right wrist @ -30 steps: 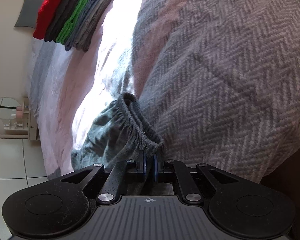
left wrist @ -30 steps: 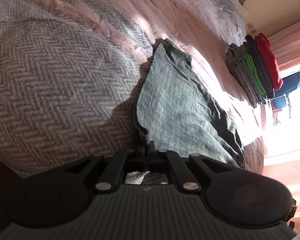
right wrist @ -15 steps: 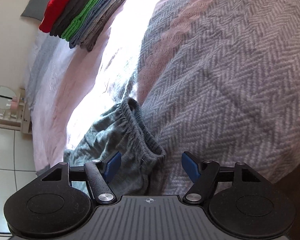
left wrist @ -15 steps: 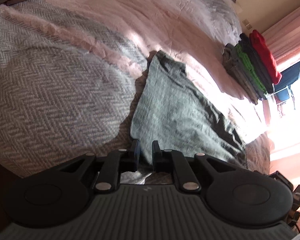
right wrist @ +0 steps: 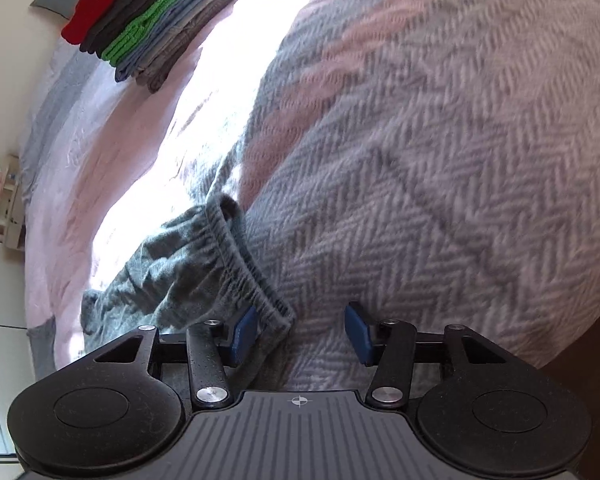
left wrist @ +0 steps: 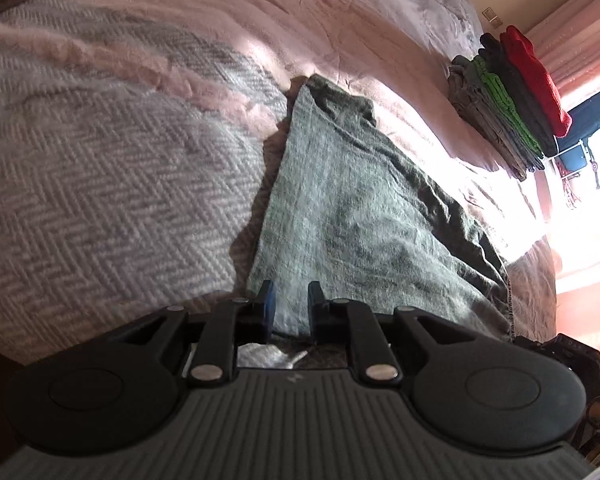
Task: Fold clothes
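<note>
A grey garment (left wrist: 340,208) lies folded flat on the bed, stretching away from my left gripper (left wrist: 290,304). That gripper is slightly open and empty at the garment's near edge. In the right wrist view the garment's elastic waistband (right wrist: 236,264) lies on the bed beside the herringbone blanket (right wrist: 420,200). My right gripper (right wrist: 300,332) is wide open and empty, with the waistband's near corner between its fingers, next to the left one.
A stack of folded clothes (left wrist: 508,100), red on top, stands at the far side of the pink bedspread (left wrist: 340,20); it also shows in the right wrist view (right wrist: 152,20). A bedside shelf (right wrist: 4,200) and tiled floor lie left of the bed.
Both grippers were shut on the grey garment a second ago and have opened and let it go. The garment now lies on the bed. Both grippers have drawn back slightly.
</note>
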Demonstrator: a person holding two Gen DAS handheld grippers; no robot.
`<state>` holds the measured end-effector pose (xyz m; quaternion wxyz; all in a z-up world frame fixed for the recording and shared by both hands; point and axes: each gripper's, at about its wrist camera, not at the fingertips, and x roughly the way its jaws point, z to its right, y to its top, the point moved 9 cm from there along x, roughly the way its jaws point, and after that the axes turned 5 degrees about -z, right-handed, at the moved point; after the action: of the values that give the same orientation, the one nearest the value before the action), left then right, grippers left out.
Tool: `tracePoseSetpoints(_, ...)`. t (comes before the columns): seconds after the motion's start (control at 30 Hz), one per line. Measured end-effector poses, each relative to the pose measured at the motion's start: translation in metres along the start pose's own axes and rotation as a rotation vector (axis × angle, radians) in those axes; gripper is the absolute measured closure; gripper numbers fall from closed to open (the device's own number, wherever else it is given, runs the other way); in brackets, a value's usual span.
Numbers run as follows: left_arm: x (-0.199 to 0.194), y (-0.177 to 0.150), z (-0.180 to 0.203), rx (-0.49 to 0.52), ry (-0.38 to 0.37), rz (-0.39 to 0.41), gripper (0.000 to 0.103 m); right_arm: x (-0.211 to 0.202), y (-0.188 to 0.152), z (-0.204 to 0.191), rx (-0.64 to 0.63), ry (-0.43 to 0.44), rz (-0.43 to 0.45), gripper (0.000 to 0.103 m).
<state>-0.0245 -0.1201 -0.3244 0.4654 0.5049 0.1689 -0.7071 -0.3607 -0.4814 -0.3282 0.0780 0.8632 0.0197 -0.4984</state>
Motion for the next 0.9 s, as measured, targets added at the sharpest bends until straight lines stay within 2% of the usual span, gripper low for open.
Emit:
tracePoseSetpoints(0.1, -0.008, 0.036, -0.007, -0.013, -0.006, 0.051, 0.087, 0.004, 0.02, -0.015, -0.05, 0.011, 0.032, 0.052)
tracePoseSetpoints(0.2, 0.006, 0.083, -0.008, -0.011, -0.015, 0.083, 0.085, 0.013, 0.044, -0.032, -0.098, 0.04, 0.06, 0.052)
tracePoseSetpoints(0.37, 0.048, 0.146, 0.003, 0.005, -0.057, 0.086, 0.078, 0.053, 0.066, -0.052, -0.118, 0.112, -0.011, 0.052)
tracePoseSetpoints(0.53, 0.091, 0.183, 0.007, -0.045, -0.102, 0.048, 0.071, 0.078, 0.072, -0.051, -0.106, 0.088, -0.032, 0.052)
tracePoseSetpoints(0.7, 0.129, 0.204, 0.007, -0.115, -0.139, 0.006, 0.071, 0.083, 0.073, -0.047, -0.078, 0.098, -0.03, 0.052)
tracePoseSetpoints(0.77, 0.139, 0.208, 0.007, -0.123, -0.142, -0.002, 0.074, 0.084, 0.072, -0.045, -0.075, 0.095, -0.03, 0.052)
tracePoseSetpoints(0.8, 0.142, 0.209, 0.008, -0.115, -0.133, 0.004, 0.081, 0.085, 0.073, -0.044, -0.077, 0.091, -0.028, 0.052)
tracePoseSetpoints(0.83, 0.144, 0.21, 0.009, -0.107, -0.124, 0.009, 0.103, 0.086, 0.073, -0.044, -0.078, 0.087, -0.027, 0.053)
tracePoseSetpoints(0.9, 0.149, 0.212, 0.01, -0.09, -0.105, 0.02, 0.103, 0.088, 0.072, -0.044, -0.091, 0.073, -0.023, 0.053)
